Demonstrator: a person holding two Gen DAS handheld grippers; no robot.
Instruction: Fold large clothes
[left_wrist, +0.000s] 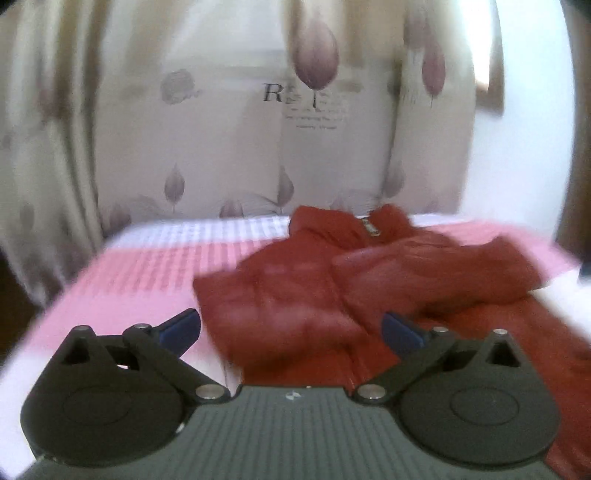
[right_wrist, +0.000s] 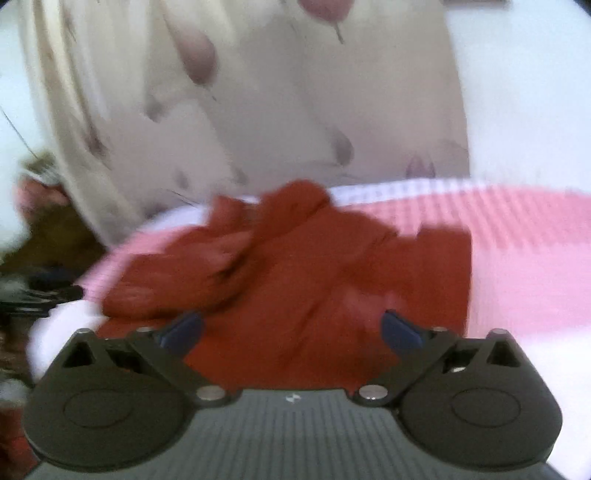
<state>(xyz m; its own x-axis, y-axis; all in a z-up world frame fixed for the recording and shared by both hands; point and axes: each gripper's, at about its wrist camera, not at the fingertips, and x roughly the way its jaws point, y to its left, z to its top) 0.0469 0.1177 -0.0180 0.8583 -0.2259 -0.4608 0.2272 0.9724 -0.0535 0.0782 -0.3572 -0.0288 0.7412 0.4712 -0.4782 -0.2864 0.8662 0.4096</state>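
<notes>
A dark red jacket (left_wrist: 317, 280) lies rumpled on a pink and white checked bed cover (left_wrist: 147, 266). Its collar with a zip is at the far end and a sleeve is folded across its right side. My left gripper (left_wrist: 291, 328) is open and empty, above the jacket's near left part. In the right wrist view the same jacket (right_wrist: 295, 258) fills the middle, with a bunched sleeve at the left. My right gripper (right_wrist: 291, 328) is open and empty, above the jacket's near edge. Both views are blurred.
A cream curtain (left_wrist: 221, 129) with purple leaf prints hangs behind the bed. The bed cover (right_wrist: 517, 258) stretches to the right in the right wrist view. Dark clutter (right_wrist: 33, 288) lies off the bed's left edge there.
</notes>
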